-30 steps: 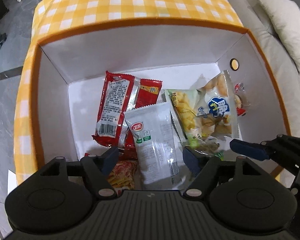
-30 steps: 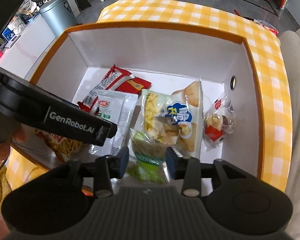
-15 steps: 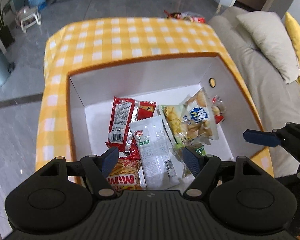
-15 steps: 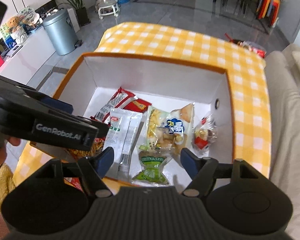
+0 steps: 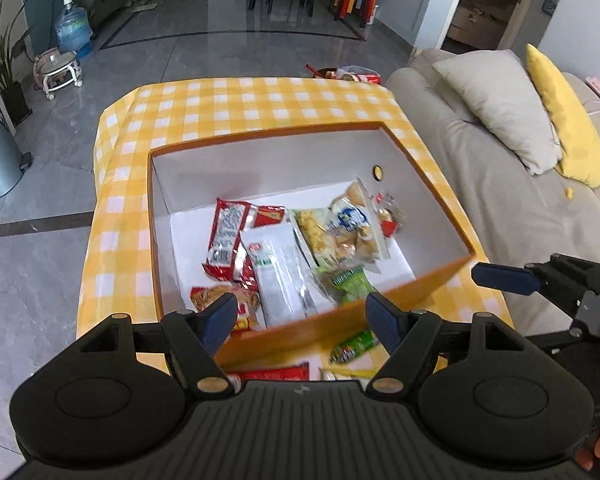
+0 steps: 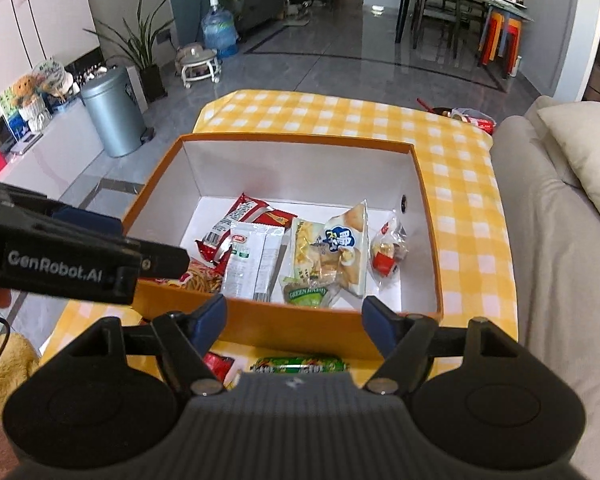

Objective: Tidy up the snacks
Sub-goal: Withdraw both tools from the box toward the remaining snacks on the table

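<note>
Snacks lie heaped in the orange box point(image 6: 292, 328); a red packet point(image 6: 216, 362) and green packet point(image 6: 300, 364) wait outside its near wall. Left gripper point(image 5: 302, 316) and right gripper point(image 6: 294, 318) — both wide open, empty — could nudge that wall when reaching down.

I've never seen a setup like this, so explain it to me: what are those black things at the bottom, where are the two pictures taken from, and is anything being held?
No robot here: a person holds a pair of tongs in each hand, with a camera on each looking along its fingers. One picture is from the left tongs, the other from the right tongs. Both are open and hold nothing. Ahead, on a yellow checked tablecloth, stands an orange box containing snack packets, including a white packet. A green packet lies outside, in front of the box.
</note>
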`<control>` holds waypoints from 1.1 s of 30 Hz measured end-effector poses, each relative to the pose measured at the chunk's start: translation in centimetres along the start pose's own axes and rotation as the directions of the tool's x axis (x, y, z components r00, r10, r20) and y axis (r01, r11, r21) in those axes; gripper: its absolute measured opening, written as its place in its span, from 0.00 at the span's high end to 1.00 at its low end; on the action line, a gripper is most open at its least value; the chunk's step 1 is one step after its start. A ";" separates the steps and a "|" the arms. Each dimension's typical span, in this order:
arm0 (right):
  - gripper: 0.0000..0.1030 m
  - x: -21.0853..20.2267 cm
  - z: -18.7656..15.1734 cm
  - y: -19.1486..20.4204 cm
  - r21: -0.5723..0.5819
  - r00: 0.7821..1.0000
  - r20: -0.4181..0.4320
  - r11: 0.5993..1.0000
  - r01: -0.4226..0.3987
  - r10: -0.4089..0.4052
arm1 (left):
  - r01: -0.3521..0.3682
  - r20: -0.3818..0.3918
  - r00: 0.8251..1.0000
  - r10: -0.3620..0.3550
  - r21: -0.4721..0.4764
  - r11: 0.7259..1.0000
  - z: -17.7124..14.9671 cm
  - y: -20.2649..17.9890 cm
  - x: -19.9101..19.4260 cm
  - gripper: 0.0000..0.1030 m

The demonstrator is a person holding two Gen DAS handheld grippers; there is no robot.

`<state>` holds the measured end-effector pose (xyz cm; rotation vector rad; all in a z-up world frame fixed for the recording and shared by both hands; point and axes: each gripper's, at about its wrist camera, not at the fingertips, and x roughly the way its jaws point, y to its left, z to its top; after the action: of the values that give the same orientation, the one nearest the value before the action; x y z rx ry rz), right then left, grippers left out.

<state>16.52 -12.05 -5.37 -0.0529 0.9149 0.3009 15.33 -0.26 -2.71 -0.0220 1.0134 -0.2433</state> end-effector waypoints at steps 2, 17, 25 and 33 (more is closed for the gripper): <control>0.30 -0.6 -0.8 0.1 0.010 1.000 0.011 1.000 0.008 -0.008 | 0.008 0.000 1.000 -0.008 0.009 1.000 -0.8 -0.3 -0.4 0.17; 0.30 -1.4 -8.2 -0.2 0.039 1.000 -0.005 0.999 0.008 -0.008 | 0.067 -0.049 0.996 -0.069 -0.024 0.997 -7.2 -1.3 -0.1 0.22; 0.31 0.2 -11.2 -2.0 0.074 0.999 -0.048 0.997 0.022 -0.018 | 0.097 -0.100 0.990 -0.100 -0.034 0.995 -9.4 -1.3 1.7 0.26; 0.33 2.3 -12.4 -3.6 0.147 0.991 -0.133 0.989 0.015 0.005 | 0.114 -0.168 0.979 -0.113 -0.005 0.993 -10.5 -1.9 4.2 0.26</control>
<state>9.25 -17.12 -15.09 0.0623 1.0674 0.2256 8.25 -2.00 -11.61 -0.0560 1.1808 -0.3564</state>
